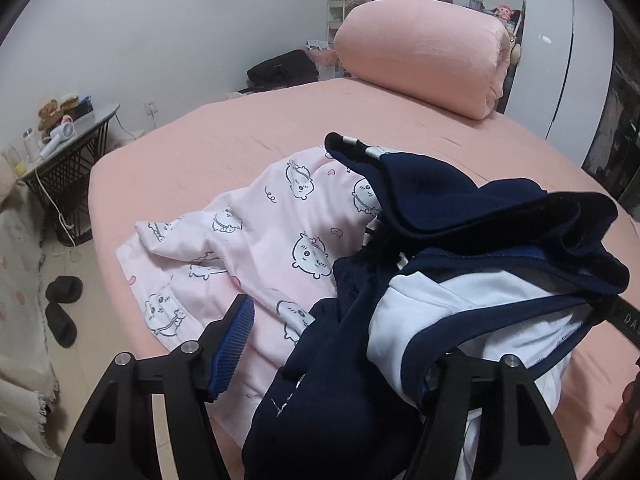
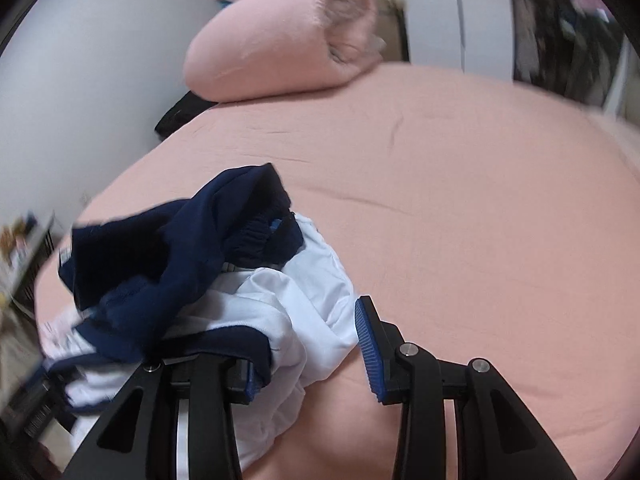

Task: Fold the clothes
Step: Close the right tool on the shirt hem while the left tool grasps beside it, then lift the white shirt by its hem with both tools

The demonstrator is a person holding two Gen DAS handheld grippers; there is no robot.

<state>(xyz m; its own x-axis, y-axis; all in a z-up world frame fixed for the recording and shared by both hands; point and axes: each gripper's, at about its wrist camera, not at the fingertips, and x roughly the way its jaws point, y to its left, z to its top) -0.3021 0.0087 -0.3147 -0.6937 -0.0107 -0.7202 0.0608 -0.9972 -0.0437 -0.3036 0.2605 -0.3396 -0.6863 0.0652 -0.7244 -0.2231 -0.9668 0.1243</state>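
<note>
Across the pink-sheeted bed [image 2: 460, 200], the crumpled navy-and-white cotton garment [image 2: 224, 280] lies at ten o'clock from the right tool [image 2: 308, 352], nearer than the left tool [image 1: 332, 344]; both straddle its folds, grip uncertain.

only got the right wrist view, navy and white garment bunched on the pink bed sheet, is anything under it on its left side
Observer: Yes, a pale pink garment with cartoon animal prints lies on the pink bed sheet, and the navy and white garment overlaps its right side.
Operator: where's the left gripper
Observer: The left gripper straddles the near end of the navy and white garment. Its left pad is bare, over the printed garment, and its right finger is hidden under cloth.
Operator: floor clear on that side
Observer: No, a pair of black slippers lies on the floor left of the bed.
</note>
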